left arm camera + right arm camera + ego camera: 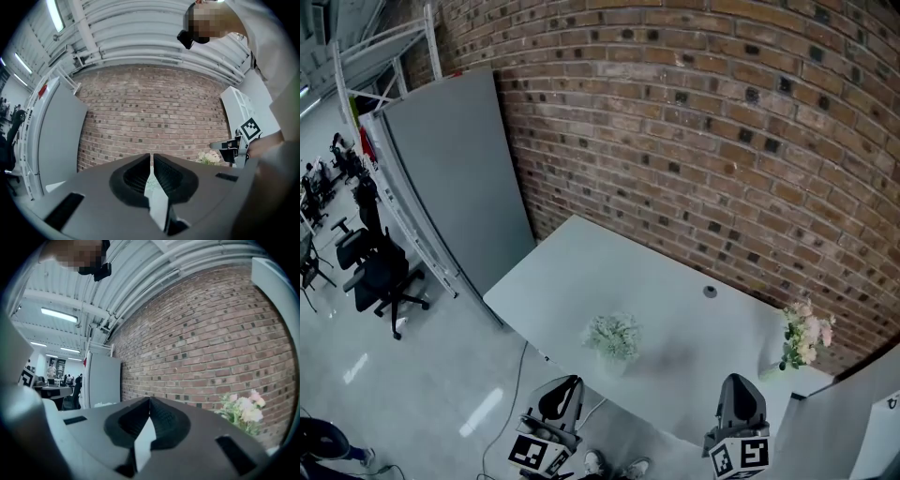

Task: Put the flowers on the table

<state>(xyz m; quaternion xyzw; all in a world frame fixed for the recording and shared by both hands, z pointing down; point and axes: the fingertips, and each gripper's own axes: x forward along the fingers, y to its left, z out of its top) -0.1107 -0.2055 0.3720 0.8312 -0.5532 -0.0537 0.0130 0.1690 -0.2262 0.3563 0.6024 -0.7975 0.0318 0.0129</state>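
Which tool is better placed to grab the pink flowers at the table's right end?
Probably right. The right tool is nearer the pink flowers; the left tool sits by the white flowers. Both are shut and empty.

Over the table (pixel 581 272), open room is left at the left and far parts. The near middle is taken up by white flowers (pixel 613 336), the right end by pink flowers (pixel 807 335). Behind, passage is closed by the brick wall (pixel 694 122).
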